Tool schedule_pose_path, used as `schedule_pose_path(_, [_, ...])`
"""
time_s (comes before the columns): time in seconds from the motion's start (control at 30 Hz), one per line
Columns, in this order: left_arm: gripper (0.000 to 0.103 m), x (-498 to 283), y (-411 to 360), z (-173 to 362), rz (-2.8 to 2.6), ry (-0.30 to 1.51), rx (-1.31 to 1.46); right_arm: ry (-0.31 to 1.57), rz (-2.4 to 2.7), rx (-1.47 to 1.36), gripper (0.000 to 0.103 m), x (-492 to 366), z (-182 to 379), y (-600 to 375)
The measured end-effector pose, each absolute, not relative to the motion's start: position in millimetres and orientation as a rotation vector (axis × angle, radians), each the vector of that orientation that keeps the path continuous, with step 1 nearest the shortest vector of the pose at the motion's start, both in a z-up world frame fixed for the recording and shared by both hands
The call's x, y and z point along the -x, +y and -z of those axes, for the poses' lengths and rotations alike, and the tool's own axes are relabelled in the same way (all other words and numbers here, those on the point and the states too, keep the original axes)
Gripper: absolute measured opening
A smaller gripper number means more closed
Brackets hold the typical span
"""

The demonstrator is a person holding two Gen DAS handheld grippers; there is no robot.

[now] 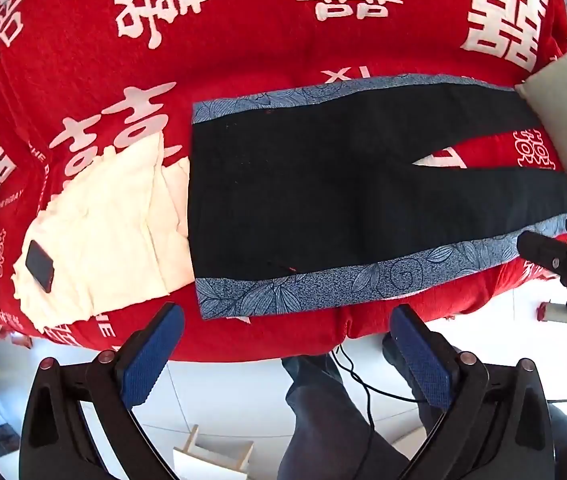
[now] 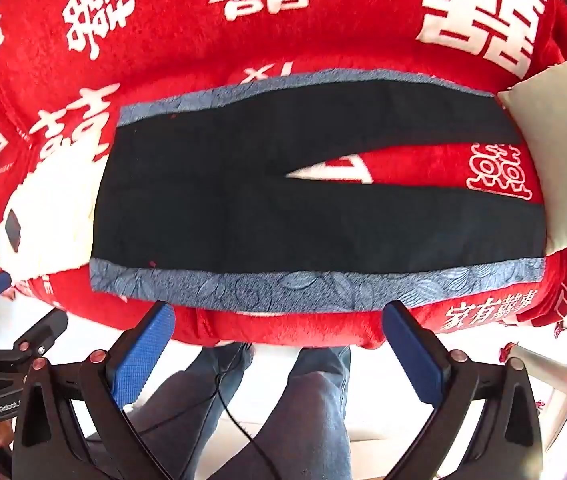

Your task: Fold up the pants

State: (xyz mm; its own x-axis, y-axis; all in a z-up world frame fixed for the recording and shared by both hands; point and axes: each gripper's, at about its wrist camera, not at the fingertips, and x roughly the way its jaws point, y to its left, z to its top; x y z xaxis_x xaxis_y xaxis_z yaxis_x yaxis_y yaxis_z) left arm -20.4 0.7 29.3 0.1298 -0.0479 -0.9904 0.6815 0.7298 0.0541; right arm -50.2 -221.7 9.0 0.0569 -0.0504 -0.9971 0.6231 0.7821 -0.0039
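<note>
Dark navy pants (image 1: 323, 192) with blue leaf-patterned side stripes lie flat on the red bed, waistband at the left, two legs spread to the right; they also show in the right wrist view (image 2: 283, 208). My left gripper (image 1: 287, 356) is open and empty, held off the bed's near edge below the waist end. My right gripper (image 2: 279, 352) is open and empty, off the near edge below the near leg. The right gripper also shows at the right edge of the left wrist view (image 1: 563, 256). The left gripper also shows at the left edge of the right wrist view (image 2: 3, 320).
A red blanket (image 1: 243, 40) with white characters covers the bed. A folded cream garment (image 1: 115, 224) with a black phone (image 1: 40, 265) on it lies left of the waistband. A pale cushion (image 1: 563, 128) sits at the leg ends. The person's legs (image 2: 303, 408) and a cable are below.
</note>
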Motion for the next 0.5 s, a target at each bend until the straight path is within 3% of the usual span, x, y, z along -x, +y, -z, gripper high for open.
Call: schedule_pose_path(0.5, [0.103,22.8,-7.9,-39.5,0.584,1.335,-0.596,1.406,0.551,-0.441,0.103,55.2,-20.4,-216.6])
